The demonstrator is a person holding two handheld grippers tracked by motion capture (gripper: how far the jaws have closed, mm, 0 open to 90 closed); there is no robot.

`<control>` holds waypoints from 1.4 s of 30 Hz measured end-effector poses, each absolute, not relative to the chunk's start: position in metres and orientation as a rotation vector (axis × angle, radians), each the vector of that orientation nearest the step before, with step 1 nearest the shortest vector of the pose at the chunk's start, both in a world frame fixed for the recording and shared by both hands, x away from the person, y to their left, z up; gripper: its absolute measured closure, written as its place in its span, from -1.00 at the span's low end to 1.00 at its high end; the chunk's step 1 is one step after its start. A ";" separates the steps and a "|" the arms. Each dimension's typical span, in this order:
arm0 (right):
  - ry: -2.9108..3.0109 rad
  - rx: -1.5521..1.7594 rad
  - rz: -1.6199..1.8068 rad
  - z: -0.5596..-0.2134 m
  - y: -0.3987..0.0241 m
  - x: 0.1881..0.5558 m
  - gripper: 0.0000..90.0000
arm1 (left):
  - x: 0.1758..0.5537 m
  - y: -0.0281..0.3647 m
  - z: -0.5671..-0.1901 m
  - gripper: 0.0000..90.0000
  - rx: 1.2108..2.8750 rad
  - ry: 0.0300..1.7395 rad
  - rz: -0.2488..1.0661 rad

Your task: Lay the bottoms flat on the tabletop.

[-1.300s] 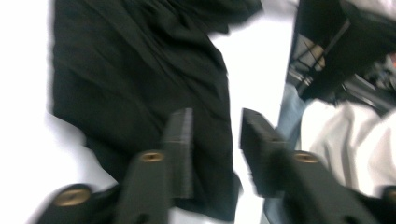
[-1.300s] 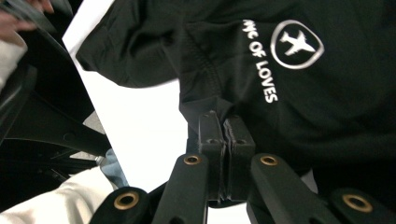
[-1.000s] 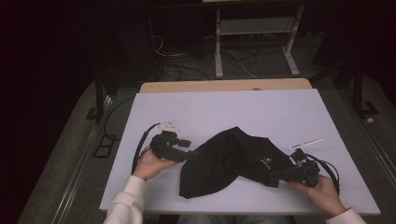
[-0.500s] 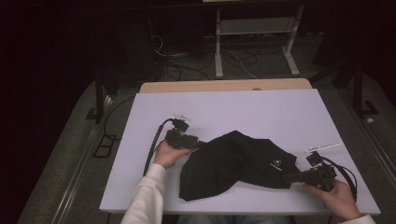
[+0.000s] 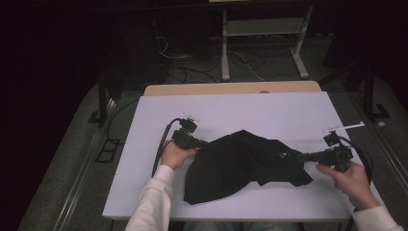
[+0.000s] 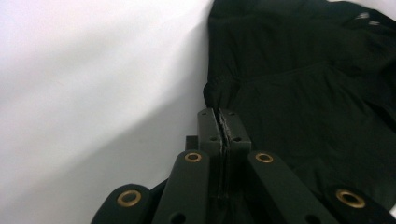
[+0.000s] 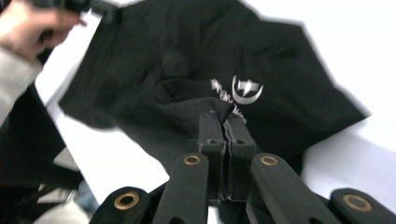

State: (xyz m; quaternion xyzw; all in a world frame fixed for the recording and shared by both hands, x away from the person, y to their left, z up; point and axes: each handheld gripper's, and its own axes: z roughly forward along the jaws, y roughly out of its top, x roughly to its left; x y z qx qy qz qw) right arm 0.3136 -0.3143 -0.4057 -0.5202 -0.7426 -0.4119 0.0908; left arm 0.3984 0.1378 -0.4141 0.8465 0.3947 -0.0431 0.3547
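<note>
Your left gripper (image 6: 219, 122) has just closed, pinching the soft, matte black garment's (image 5: 240, 163) edge; your right gripper (image 7: 225, 122) clamps fabric below its white crescent logo (image 7: 246, 91), the lettering blurred.

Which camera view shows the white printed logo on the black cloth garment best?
The right gripper view: the white printed logo is large there. In the high view it is a tiny speck; in the left gripper view, faint marks at the top edge.

White crescent-shaped logo (image 7: 246, 90) printed on black garment (image 7: 196, 60), with a line of white lettering (image 7: 224, 100) beside it, too blurred to read.
</note>
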 end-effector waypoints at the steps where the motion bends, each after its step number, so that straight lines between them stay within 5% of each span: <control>1: -2.211 -1.552 -1.235 -0.401 -0.315 0.321 0.92 | 0.399 0.139 -0.410 0.96 2.182 1.022 -0.098; 13: -2.332 -1.615 -1.254 -0.335 -0.296 0.409 0.92 | 0.411 0.162 -0.365 0.96 2.008 1.131 0.127; 18: -2.412 -1.600 -1.407 -0.318 -0.288 0.411 0.92 | 0.395 0.160 -0.365 0.96 1.962 1.088 0.294; 29: -2.295 -1.595 -1.006 -0.437 -0.276 0.356 0.92 | 0.348 0.155 -0.436 0.96 2.193 1.080 0.162; 36: -2.228 -1.599 -1.047 -0.444 -0.284 0.334 0.86 | 0.344 0.157 -0.440 0.95 2.167 1.085 0.145; 42: -2.221 -1.675 -1.130 -0.431 -0.294 0.331 0.40 | 0.345 0.155 -0.441 0.95 2.158 1.084 0.144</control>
